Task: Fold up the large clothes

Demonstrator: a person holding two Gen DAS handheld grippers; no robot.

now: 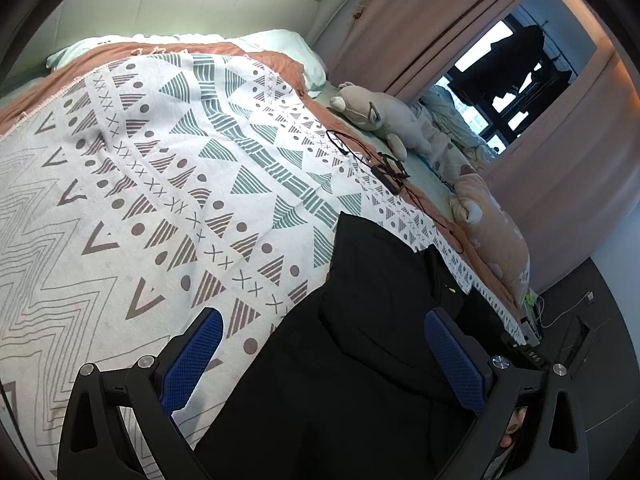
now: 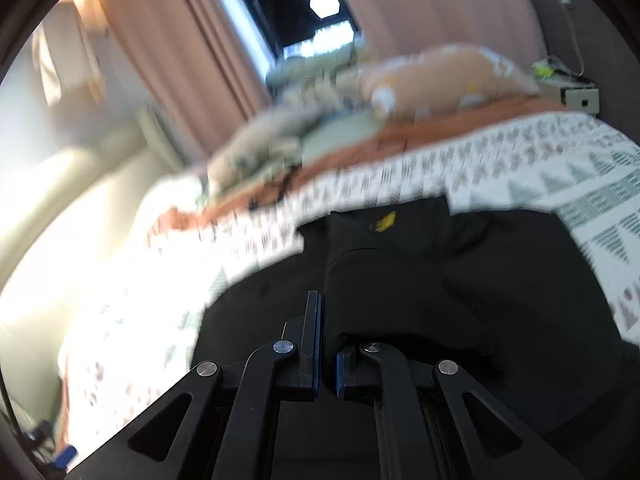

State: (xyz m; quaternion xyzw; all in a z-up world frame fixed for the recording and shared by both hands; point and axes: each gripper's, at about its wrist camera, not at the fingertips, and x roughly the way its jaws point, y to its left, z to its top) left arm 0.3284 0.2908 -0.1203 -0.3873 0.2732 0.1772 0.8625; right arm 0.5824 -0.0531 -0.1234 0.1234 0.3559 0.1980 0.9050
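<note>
A black garment (image 1: 360, 320) lies on the patterned bedspread (image 1: 160, 180) near the bed's right edge. My left gripper (image 1: 320, 344) is open above it, its blue pads (image 1: 192, 360) wide apart, one over the bedspread and one over the garment. In the right wrist view, which is blurred, the same black garment (image 2: 460, 280) with a small yellow mark (image 2: 383, 222) fills the lower frame. My right gripper (image 2: 328, 332) is shut on a fold of the black garment, the cloth bunched over the right finger.
A black cable with a small device (image 1: 384, 172) lies on the bedspread beyond the garment. A grey plush toy (image 1: 380, 116) and an orange plush pillow (image 1: 492, 224) lie along the bed's right edge. Pillows (image 1: 280, 48), headboard and pink curtains (image 1: 440, 20) stand behind.
</note>
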